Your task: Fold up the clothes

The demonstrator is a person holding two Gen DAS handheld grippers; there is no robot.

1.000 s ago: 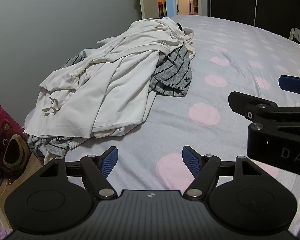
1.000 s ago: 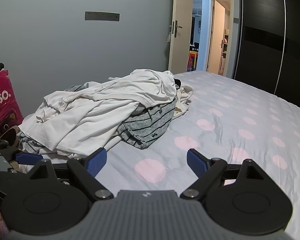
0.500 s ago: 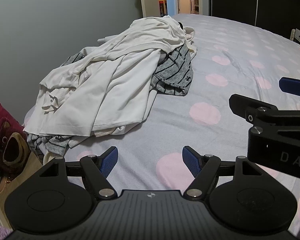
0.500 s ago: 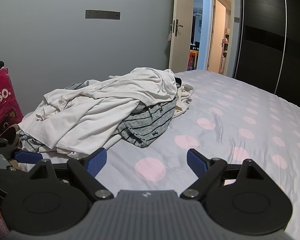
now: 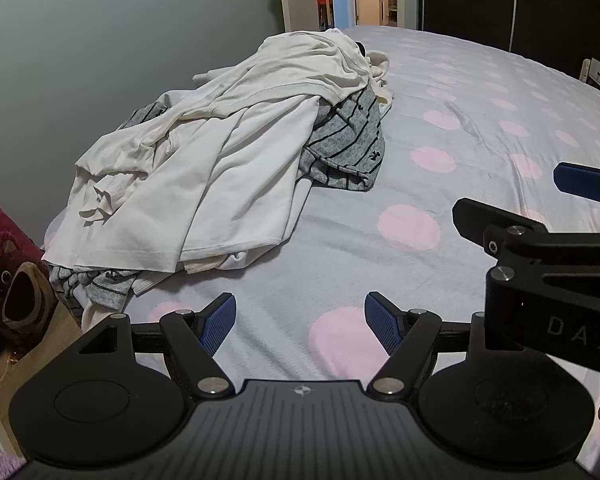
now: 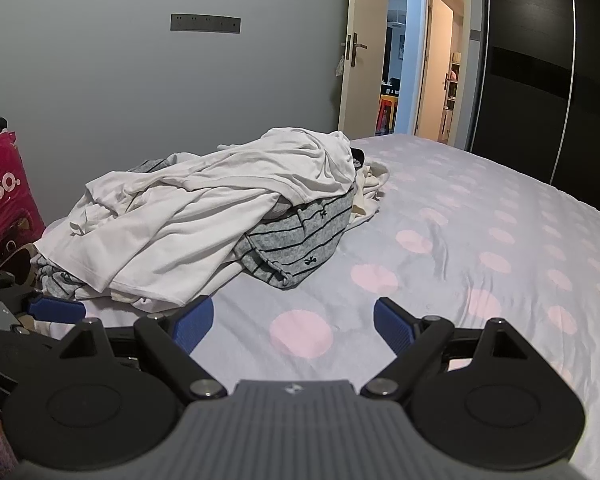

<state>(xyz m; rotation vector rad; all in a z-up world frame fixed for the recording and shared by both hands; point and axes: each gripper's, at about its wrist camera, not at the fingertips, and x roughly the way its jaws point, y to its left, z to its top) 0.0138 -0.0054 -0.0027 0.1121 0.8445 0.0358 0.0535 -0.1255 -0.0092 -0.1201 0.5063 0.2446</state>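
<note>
- Heaped along the left side of the lilac bedspread with pale pink polka dots (image 5: 480, 240): a rumpled pile of unfolded clothes (image 5: 228, 160), close to the grey wall (image 5: 80, 80).
- Draped over the top of that pile, a crumpled white cotton shirt (image 5: 220, 184), its hem spilling toward the near edge of the bed.
- Poking out from under the white layers on the right, a grey knit garment with thin black stripes (image 5: 348, 148); more of the same striped fabric visible at the near left corner of the heap.
- Held low over the bedspread just short of the pile, the black left gripper with blue ribbed finger pads (image 5: 300, 322), jaws spread wide with nothing between them.
- Alongside it on the right, the black right gripper with blue finger pads (image 6: 293, 322), likewise hovering above a pink dot, jaws wide apart and empty; not touching the clothes.
- Seen from the right wrist view, the same pile (image 6: 204, 216) sitting ahead and to the left, well apart from the dark wardrobe doors with silver trim (image 6: 540, 80) beyond the far side of the bed.
- Standing beside the bed at far left, a magenta shopping bag printed with a bear's face (image 5: 8, 280).
- On the wall above the pile, a long grey switch panel (image 6: 205, 23); to its right, an open cream door (image 6: 360, 52) leading to a lit hallway.
</note>
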